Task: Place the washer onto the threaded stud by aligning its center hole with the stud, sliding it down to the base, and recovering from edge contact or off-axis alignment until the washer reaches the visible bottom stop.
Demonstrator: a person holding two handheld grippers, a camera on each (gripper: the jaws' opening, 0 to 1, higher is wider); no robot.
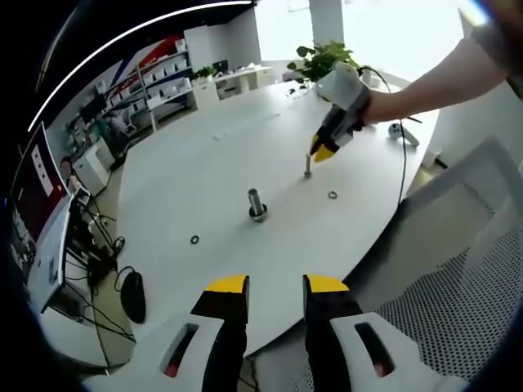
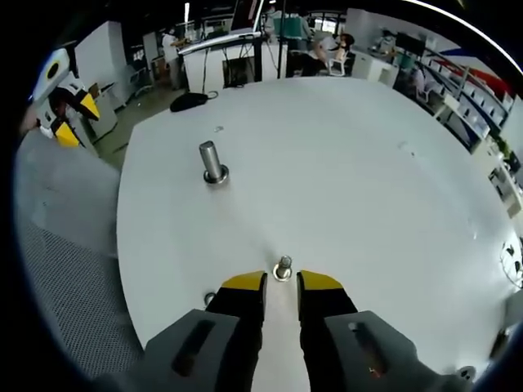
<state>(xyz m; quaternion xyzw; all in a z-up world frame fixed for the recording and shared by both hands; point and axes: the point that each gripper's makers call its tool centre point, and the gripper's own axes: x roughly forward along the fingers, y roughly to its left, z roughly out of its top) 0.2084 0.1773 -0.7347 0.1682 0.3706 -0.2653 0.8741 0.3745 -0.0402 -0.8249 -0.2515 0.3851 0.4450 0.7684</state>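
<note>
My right gripper (image 2: 281,283) hovers parted, empty, at the small stud (image 2: 283,267); the washer (image 1: 333,194) (thin, slippery steel, I'd guess) wants edge-pinching.

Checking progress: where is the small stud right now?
In the right gripper view, the stud stands on the table just beyond the right gripper.
</note>
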